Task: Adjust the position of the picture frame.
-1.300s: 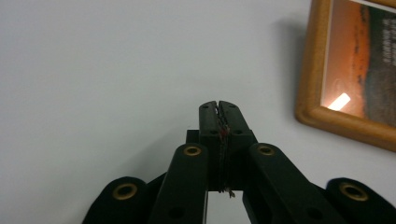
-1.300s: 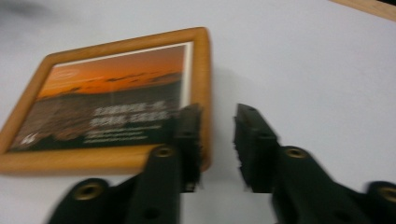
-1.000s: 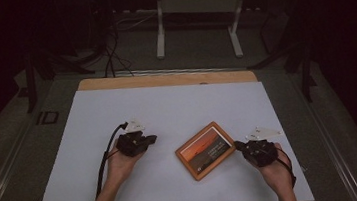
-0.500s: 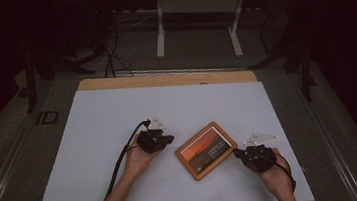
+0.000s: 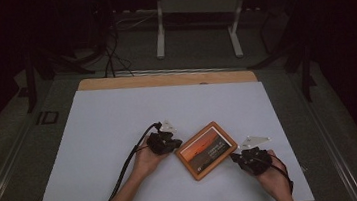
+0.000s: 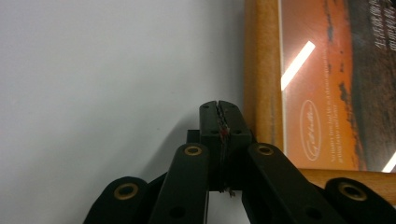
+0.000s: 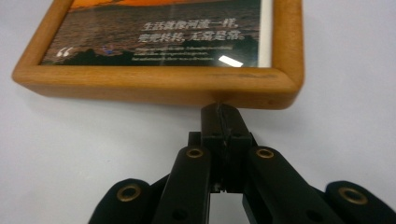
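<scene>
Wooden picture frame (image 5: 205,150) lies flat on white table (image 5: 108,118), near-centre, turned at angle. Left gripper (image 5: 165,142) just beside frame's left corner; fingers (image 6: 209,116) pressed together, holding nothing, tips alongside frame's wooden edge (image 6: 261,74). Right gripper (image 5: 251,159) at frame's near-right corner; fingers (image 7: 211,122) closed, empty, tips touching wood (image 7: 159,86). Black cable (image 5: 130,161) trails from left gripper toward near edge. Beyond table's far edge: floor, metal stand legs (image 5: 160,34), loose cables (image 5: 110,47). Rest of table bare.

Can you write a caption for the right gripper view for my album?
Shut right claw touching the wooden picture frame on the white table.
</scene>
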`<action>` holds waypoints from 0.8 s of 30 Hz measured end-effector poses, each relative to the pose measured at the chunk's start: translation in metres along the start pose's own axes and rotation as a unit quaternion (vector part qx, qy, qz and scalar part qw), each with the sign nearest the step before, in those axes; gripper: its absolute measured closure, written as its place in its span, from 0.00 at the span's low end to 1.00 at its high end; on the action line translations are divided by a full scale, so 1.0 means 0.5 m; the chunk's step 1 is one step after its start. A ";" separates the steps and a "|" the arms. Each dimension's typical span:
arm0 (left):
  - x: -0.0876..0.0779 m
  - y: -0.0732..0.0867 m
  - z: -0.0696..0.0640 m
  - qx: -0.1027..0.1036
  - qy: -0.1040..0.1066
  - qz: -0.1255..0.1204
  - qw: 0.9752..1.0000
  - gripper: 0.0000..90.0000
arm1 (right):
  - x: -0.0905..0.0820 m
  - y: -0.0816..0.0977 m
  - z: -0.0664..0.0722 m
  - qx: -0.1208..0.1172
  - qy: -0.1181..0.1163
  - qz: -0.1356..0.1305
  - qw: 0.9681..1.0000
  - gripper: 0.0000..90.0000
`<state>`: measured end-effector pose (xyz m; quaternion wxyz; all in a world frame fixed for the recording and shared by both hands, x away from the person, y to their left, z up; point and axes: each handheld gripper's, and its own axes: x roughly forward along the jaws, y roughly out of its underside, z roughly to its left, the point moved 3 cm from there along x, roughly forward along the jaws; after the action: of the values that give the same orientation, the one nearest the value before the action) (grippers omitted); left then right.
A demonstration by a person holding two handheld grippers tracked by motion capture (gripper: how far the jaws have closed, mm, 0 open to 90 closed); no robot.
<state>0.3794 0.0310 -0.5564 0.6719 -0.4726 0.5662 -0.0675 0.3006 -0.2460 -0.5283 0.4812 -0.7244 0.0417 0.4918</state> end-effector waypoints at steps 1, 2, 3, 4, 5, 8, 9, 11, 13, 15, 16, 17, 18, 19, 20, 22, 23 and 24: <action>0.001 0.000 -0.001 -0.001 -0.002 0.000 1.000 0.99 | 0.000 0.001 -0.003 0.003 -0.001 0.000 1.000 1.00; 0.001 0.001 -0.002 -0.001 -0.003 0.001 1.000 0.99 | 0.000 0.002 -0.004 0.006 0.000 0.000 1.000 1.00; 0.001 0.001 -0.002 -0.002 -0.002 0.003 1.000 0.99 | 0.000 0.002 -0.004 0.006 0.000 -0.001 1.000 1.00; 0.000 0.002 -0.001 -0.001 -0.003 0.006 1.000 0.99 | 0.000 0.002 -0.004 0.006 0.000 -0.001 1.000 1.00; -0.001 0.003 -0.002 -0.001 -0.002 0.008 1.000 1.00 | 0.000 0.001 -0.004 0.007 0.001 -0.001 1.000 1.00; -0.002 0.006 -0.006 0.003 0.004 0.010 1.000 1.00 | 0.001 0.001 -0.007 0.008 0.003 -0.002 1.000 1.00; -0.002 0.006 -0.009 0.006 0.006 0.012 1.000 1.00 | 0.002 0.001 -0.008 0.011 0.005 -0.003 1.000 1.00; -0.003 0.008 -0.018 0.011 0.012 0.015 1.000 1.00 | 0.002 0.002 -0.013 0.013 0.007 -0.004 1.000 1.00; -0.005 0.009 -0.029 0.017 0.023 0.017 0.999 1.00 | 0.001 0.002 -0.017 0.013 0.012 -0.002 1.000 1.00; -0.006 0.010 -0.043 0.025 0.033 0.020 0.999 1.00 | 0.001 0.002 -0.023 0.017 0.017 -0.001 1.000 1.00; -0.007 0.010 -0.050 0.030 0.041 0.020 0.999 1.00 | 0.001 0.003 -0.027 0.020 0.019 -0.003 1.000 1.00; -0.008 0.010 -0.057 0.033 0.043 0.023 0.998 1.00 | 0.001 0.003 -0.031 0.022 0.020 -0.003 1.000 1.00; -0.008 0.011 -0.066 0.037 0.047 0.024 0.998 1.00 | 0.002 0.003 -0.034 0.023 0.023 -0.005 0.999 1.00; -0.009 0.012 -0.071 0.040 0.053 0.027 0.997 1.00 | 0.002 0.003 -0.038 0.026 0.026 -0.005 0.999 1.00; -0.008 0.013 -0.077 0.042 0.062 0.027 0.997 1.00 | 0.002 0.004 -0.040 0.028 0.028 -0.005 0.999 1.00; -0.008 0.015 -0.080 0.050 0.069 0.033 0.996 1.00 | 0.002 0.005 -0.046 0.036 0.029 -0.007 0.999 1.00; -0.008 0.014 -0.078 0.046 0.073 0.032 0.996 0.99 | 0.002 0.006 -0.047 0.041 0.024 -0.008 0.999 1.00; -0.008 0.013 -0.074 0.039 0.072 0.027 0.996 0.98 | 0.000 0.006 -0.048 0.043 0.020 -0.010 0.999 0.99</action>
<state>0.3447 0.0165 -0.5553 0.6487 -0.4249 0.6226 -0.1054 0.3153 -0.2654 -0.5293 0.5162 -0.7130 0.0655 0.4700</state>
